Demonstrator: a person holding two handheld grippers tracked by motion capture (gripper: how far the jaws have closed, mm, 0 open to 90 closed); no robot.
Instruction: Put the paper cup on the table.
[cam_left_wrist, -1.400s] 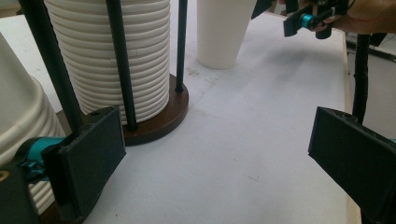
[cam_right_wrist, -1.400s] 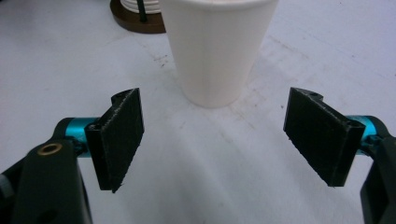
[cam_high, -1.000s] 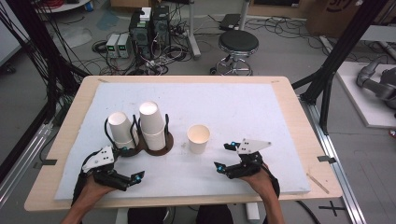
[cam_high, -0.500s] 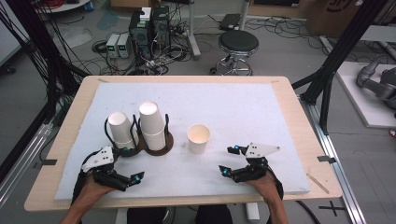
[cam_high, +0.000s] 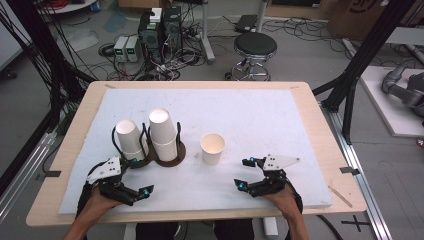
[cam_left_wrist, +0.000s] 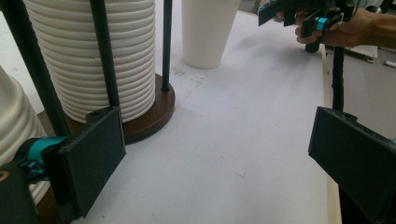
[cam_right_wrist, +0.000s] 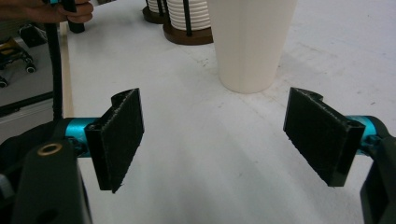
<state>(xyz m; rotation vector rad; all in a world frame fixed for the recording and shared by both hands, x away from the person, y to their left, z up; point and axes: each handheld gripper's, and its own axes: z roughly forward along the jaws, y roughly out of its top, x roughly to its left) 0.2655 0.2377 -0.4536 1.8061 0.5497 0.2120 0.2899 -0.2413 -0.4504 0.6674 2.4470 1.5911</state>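
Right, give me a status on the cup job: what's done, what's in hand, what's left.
Done: one single paper cup stands upright on the white mat, apart from the two inverted cup stacks in the wooden holder.
In hand: nothing. The right gripper is open and aimed at that cup without touching it; the left gripper is open beside the holder.
Left: probably gripping the cup, and whatever handling follows.

Left gripper (cam_left_wrist: 217, 163) jaws wide apart over white mat (cam_left_wrist: 243, 140); cup stack (cam_left_wrist: 93, 51) in holder (cam_left_wrist: 154, 112) just ahead.
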